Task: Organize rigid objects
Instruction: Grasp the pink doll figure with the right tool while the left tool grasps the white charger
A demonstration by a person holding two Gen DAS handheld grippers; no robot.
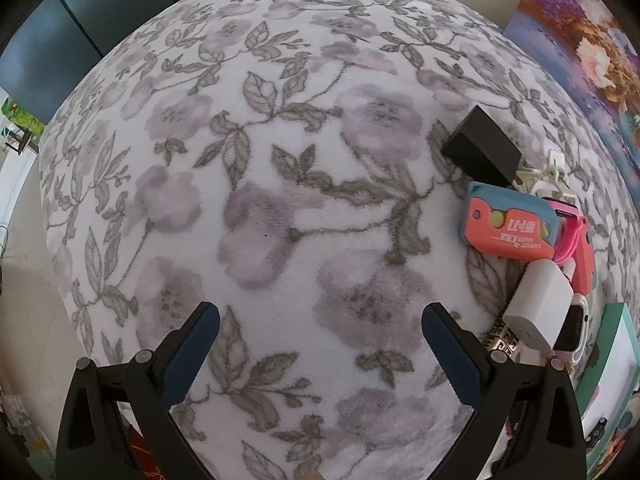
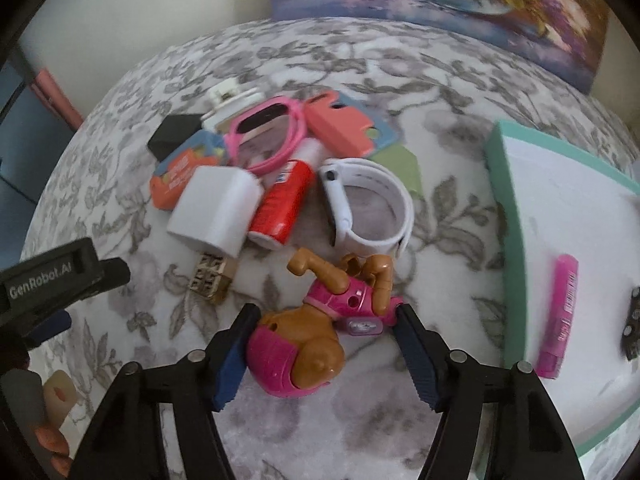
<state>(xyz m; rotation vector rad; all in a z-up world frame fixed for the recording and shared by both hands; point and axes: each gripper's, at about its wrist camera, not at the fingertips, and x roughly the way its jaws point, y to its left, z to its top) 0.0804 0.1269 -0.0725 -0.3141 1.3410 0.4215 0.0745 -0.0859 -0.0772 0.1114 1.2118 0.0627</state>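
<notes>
The right tongs (image 2: 322, 350) stood wide open around the pink-and-brown toy dog (image 2: 316, 336) lying on the floral bench (image 2: 452, 92) beside the teal box (image 2: 508, 240), while the left tongs (image 1: 320, 344) gaped empty.

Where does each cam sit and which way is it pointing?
Left wrist: on the left gripper, facing forward over mostly bare floral cloth; both open fingers show, pile at right edge.
Right wrist: on the right gripper, aimed at the pile; fingers straddle the toy dog; the other gripper's body intrudes at left.
Shared: white charger, black box, teal-rimmed tray.
</notes>
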